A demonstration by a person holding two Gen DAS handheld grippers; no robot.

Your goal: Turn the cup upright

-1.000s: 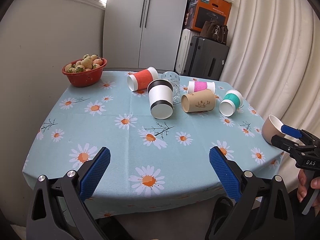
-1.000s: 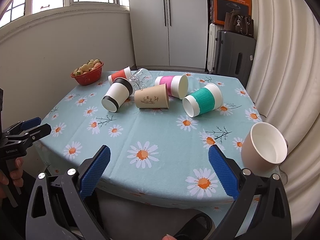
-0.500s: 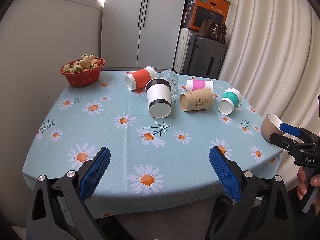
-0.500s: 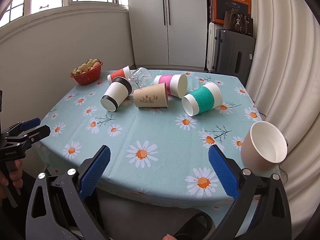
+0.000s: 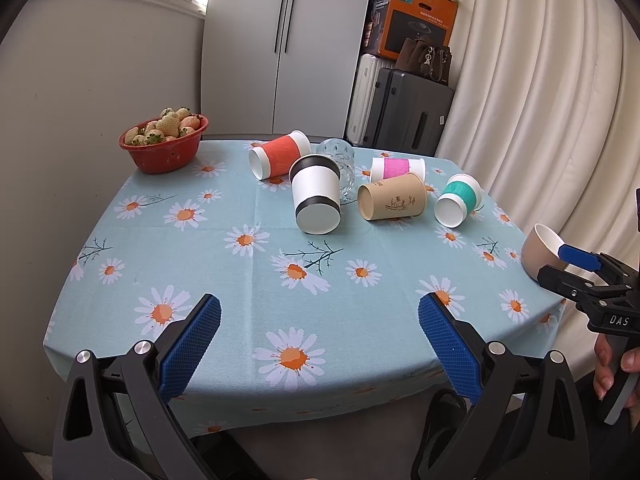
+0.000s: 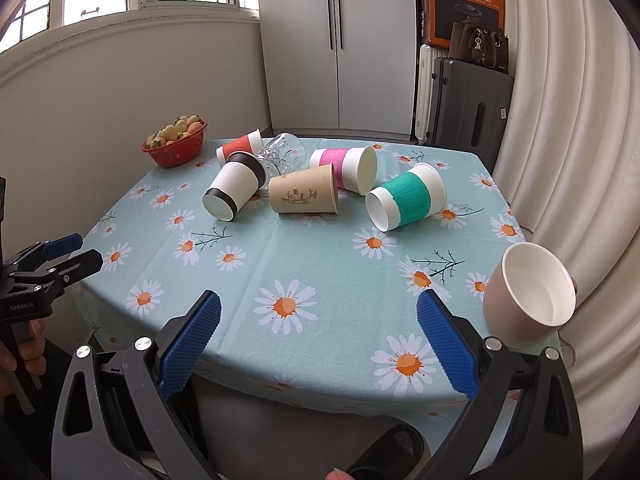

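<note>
Beige cup [image 6: 528, 292] lies tilted just beside the wide-spread, empty right gripper [image 6: 318, 344]; left gripper [image 5: 319, 344] likewise.

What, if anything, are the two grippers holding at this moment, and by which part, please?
Nothing is held. The left gripper and the right gripper are both open, short of the table's near edge, with no cup between their pads.
</note>
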